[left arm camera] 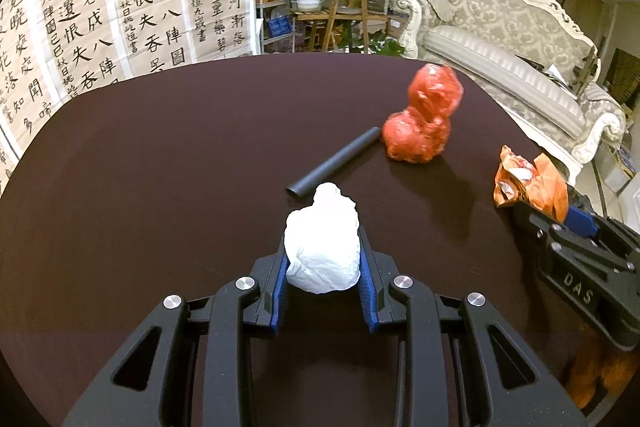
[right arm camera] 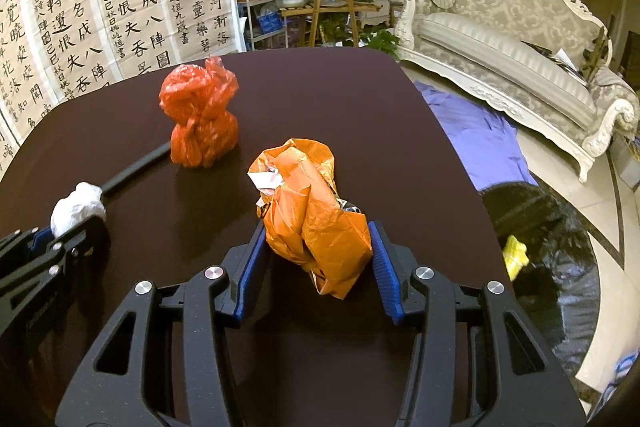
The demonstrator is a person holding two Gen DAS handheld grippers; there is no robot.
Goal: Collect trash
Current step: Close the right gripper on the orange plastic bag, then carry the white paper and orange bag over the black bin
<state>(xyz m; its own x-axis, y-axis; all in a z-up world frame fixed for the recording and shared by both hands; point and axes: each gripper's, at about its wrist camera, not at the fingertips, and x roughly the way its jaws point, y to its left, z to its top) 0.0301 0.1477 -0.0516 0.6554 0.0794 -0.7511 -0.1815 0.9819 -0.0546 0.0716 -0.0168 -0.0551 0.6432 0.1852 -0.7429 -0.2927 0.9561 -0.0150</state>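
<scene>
The left gripper (left arm camera: 323, 259) is clamped on a crumpled white paper wad (left arm camera: 322, 243), its blue pads pressing both flanks of the wad above the dark table (left arm camera: 160, 167). The right gripper (right arm camera: 316, 247) grips a crumpled orange wrapper (right arm camera: 312, 211) between its blue pads, with the wrapper sticking up well past the fingertips.

Taking the red plastic bag (left arm camera: 424, 119) as landmark: it stands on the table, knotted and lumpy, beyond both grippers. A dark tube (left arm camera: 334, 163) lies flat with its far end just beside the bag's base, on the bag's left in the left wrist view, and runs back toward the white wad. In that view the wad is nearer the camera and to the left of the bag; the orange wrapper is nearer and to the right, close to the table's right edge.

Left of the bag, the tabletop is bare out to its rounded left edge. Behind the bag, a short strip of bare table reaches the far edge. Right of the bag, past the table's edge, the right wrist view shows a purple cloth (right arm camera: 476, 135) on the floor and a pale sofa (right arm camera: 508, 39) beyond it.
</scene>
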